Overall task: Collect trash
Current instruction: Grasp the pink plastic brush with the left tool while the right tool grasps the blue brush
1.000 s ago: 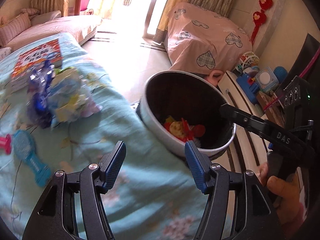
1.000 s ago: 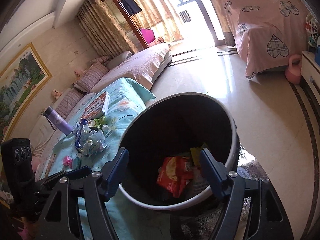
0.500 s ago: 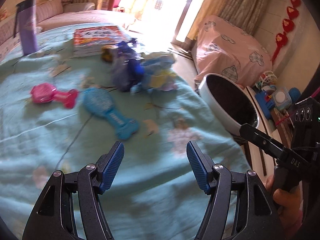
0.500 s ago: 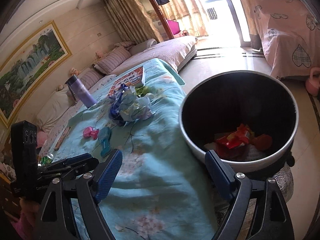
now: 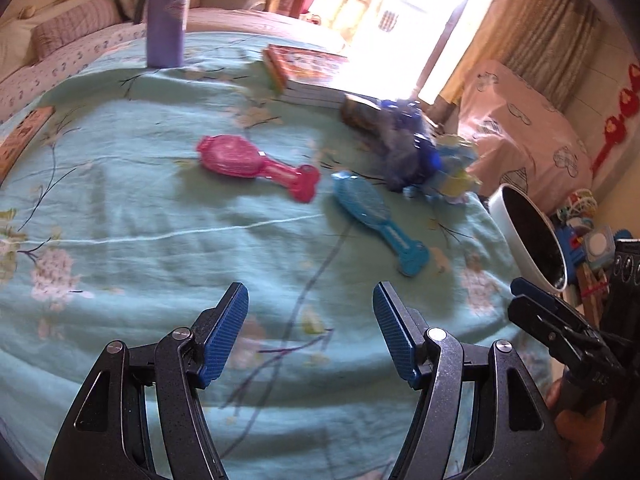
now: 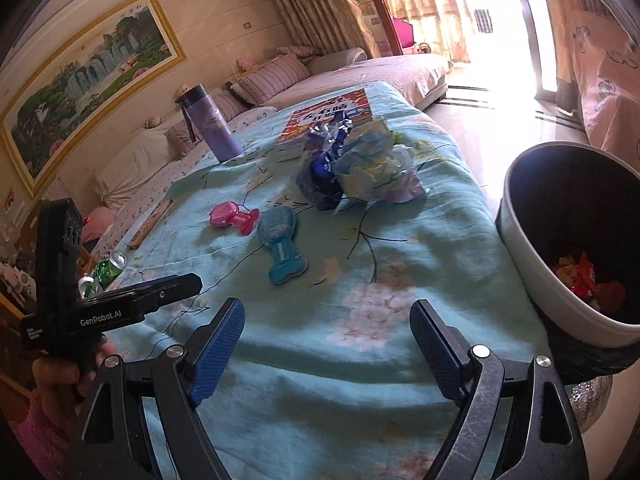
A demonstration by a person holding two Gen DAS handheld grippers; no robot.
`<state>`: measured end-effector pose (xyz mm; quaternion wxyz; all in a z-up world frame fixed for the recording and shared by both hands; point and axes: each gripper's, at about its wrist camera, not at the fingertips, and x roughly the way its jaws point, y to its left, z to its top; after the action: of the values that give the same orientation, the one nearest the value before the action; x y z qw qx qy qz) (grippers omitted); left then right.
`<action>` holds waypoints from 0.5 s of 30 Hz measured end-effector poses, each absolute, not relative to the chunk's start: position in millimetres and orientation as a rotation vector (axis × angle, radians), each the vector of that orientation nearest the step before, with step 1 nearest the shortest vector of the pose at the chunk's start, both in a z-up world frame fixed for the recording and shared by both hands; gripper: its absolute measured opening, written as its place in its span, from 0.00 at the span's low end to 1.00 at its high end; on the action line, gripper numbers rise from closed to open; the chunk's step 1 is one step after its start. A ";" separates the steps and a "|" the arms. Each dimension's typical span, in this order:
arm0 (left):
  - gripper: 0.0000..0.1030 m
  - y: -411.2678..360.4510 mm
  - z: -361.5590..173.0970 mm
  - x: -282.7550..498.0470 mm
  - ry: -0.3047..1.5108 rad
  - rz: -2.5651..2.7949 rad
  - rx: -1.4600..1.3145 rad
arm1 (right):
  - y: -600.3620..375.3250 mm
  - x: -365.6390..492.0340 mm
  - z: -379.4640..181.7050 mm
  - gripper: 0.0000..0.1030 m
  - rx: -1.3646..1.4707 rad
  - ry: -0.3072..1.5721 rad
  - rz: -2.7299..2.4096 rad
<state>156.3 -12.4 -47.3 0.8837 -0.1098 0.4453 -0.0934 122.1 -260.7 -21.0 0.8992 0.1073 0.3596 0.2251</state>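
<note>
A heap of crumpled wrappers, blue foil and pale plastic (image 5: 424, 156), lies on the far right part of the teal-covered table; it also shows in the right wrist view (image 6: 356, 168). A white trash bin (image 6: 560, 280) with red wrappers inside stands at the table's right edge, and shows in the left wrist view (image 5: 528, 240). My left gripper (image 5: 310, 328) is open and empty above the cloth, well short of the heap. My right gripper (image 6: 326, 344) is open and empty over the table's near edge, left of the bin.
A pink brush (image 5: 256, 162) and a blue brush (image 5: 376, 220) lie mid-table. A purple bottle (image 6: 210, 126) and a book (image 6: 328, 116) stand at the back. A green can (image 6: 108, 268) lies at the left edge. A sofa and pink-covered furniture surround the table.
Both grippers have swung left, away from the bin and toward the table. The left view now faces the brushes and the wrapper heap. Both stay open and empty.
</note>
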 end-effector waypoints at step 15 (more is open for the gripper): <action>0.64 24.7 -57.9 203.5 0.975 -0.098 -0.321 | -206.7 161.3 -24.4 0.78 0.100 0.773 0.556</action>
<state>203.5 24.7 -57.9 0.8700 -0.1534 0.4662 -0.0470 161.3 -206.7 -24.4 0.8876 0.0481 0.3721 0.2673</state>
